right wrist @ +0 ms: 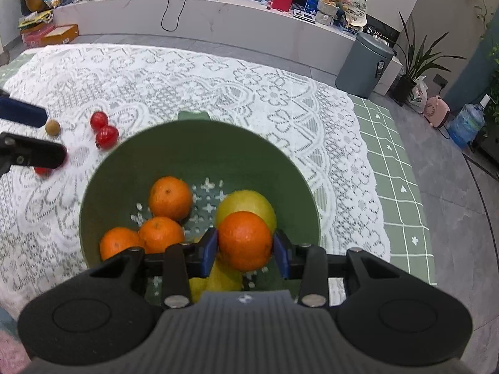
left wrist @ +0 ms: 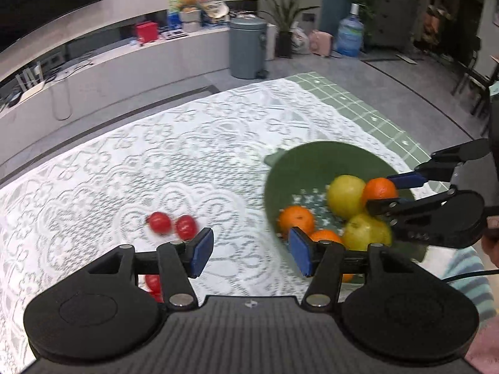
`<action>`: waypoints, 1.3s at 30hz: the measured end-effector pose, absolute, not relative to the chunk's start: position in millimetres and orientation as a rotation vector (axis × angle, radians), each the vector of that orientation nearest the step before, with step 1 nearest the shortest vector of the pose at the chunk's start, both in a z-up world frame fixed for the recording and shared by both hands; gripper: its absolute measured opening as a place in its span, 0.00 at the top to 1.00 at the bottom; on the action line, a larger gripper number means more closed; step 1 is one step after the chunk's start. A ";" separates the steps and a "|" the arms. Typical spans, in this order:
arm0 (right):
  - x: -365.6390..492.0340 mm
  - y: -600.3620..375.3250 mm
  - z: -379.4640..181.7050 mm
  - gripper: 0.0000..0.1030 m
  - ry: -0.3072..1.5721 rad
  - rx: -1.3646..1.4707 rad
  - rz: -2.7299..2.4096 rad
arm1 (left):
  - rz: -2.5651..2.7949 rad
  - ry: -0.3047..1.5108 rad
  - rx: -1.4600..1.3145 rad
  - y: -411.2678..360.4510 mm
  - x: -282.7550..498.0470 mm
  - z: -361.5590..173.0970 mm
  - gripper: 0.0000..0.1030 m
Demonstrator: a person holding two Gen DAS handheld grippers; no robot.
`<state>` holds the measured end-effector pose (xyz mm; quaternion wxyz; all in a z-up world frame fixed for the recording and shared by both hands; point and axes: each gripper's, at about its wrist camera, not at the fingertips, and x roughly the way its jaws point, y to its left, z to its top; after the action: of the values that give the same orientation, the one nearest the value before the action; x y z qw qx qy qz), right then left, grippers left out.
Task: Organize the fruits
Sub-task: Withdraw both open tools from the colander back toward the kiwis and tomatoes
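A green colander bowl stands on the lace cloth with several oranges and yellow fruits in it. My right gripper is shut on one orange just above the bowl's fruit. My left gripper hangs open and empty over the cloth, left of the bowl; its fingers show at the left edge of the right wrist view. Small red fruits lie on the cloth by it, one partly hidden under the left finger. A small brown fruit lies nearby.
White lace cloth covers a green checked tablecloth. Beyond the far edge are a grey bin, a potted plant, a water bottle and a long low counter. A striped sleeve is at the right.
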<state>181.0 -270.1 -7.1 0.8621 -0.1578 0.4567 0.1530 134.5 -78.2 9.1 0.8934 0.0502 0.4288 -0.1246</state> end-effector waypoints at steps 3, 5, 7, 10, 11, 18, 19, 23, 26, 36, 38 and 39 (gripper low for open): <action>187.1 -263.0 -5.2 0.65 0.954 -0.310 0.339 | -0.229 0.901 0.073 -66.6 135.4 6.7 0.36; 191.6 -257.2 -6.5 0.65 0.957 -0.299 0.349 | -0.209 0.908 0.057 -60.6 135.1 4.8 0.36; 196.8 -250.9 -9.6 0.65 0.963 -0.287 0.362 | -0.197 0.912 0.047 -55.1 133.6 3.8 0.36; 202.4 -241.5 -18.5 0.65 0.979 -0.283 0.372 | -0.182 0.915 0.038 -47.3 129.7 2.2 0.36; 203.5 -239.2 -21.4 0.65 0.983 -0.288 0.373 | -0.177 0.916 0.036 -44.8 128.1 2.2 0.36; 205.6 -229.9 -33.2 0.65 1.007 -0.310 0.374 | -0.140 0.931 0.006 -31.2 124.9 -2.0 0.36; 205.3 -229.6 -33.8 0.65 1.009 -0.310 0.372 | -0.139 0.933 0.004 -30.6 124.7 -2.4 0.36; 203.0 -230.0 -31.1 0.64 1.003 -0.305 0.361 | -0.147 0.929 0.001 -29.7 123.1 -2.7 0.36; 199.6 -230.9 -24.8 0.54 0.985 -0.304 0.347 | -0.155 0.920 -0.007 -28.0 121.4 -2.6 0.34; 178.8 -232.2 9.7 0.23 0.887 -0.195 0.311 | -0.127 0.850 -0.065 -9.2 116.6 0.0 0.28; 175.1 -228.3 18.0 0.21 0.854 -0.148 0.325 | -0.112 0.826 -0.082 -3.9 115.1 0.8 0.28; 173.6 -225.3 21.8 0.20 0.838 -0.133 0.333 | -0.105 0.815 -0.095 -0.9 114.6 1.4 0.28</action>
<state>173.6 -225.3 21.8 0.8981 -0.0640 0.4045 0.1607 114.6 -0.9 1.4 0.9157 -0.0460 0.3960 -0.0509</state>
